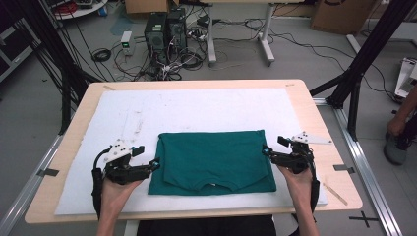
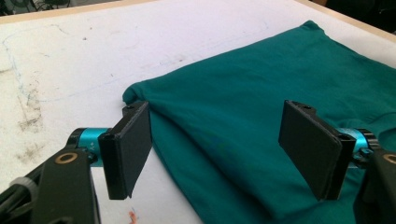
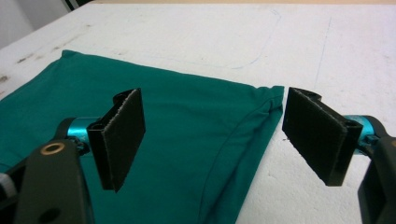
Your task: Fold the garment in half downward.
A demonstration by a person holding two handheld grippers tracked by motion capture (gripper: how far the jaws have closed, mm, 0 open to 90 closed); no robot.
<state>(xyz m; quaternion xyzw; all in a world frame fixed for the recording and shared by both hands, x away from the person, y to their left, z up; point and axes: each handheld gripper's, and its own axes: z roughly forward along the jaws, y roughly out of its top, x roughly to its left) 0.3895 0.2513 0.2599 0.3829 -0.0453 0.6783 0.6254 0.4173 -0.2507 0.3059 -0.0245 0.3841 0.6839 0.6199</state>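
Observation:
A dark green T-shirt [image 1: 214, 160] lies folded flat in a rough rectangle on the white mat [image 1: 196, 108], collar toward the near edge. My left gripper [image 1: 153, 163] is at the shirt's left edge, open, its jaws straddling the folded side hem [image 2: 140, 93] with nothing pinched. My right gripper [image 1: 268, 151] is at the shirt's right edge, also open. In the right gripper view the T-shirt [image 3: 187, 121] runs between the jaws, with a curved sleeve seam [image 3: 243, 123] near the cloth's corner.
The white mat covers most of a light wooden table [image 1: 314, 123]. Black frame posts [image 1: 359, 59] stand at both sides. Computers and tangled cables [image 1: 167, 34] sit on the floor beyond the far edge. A person's hand [image 1: 396, 125] shows at the far right.

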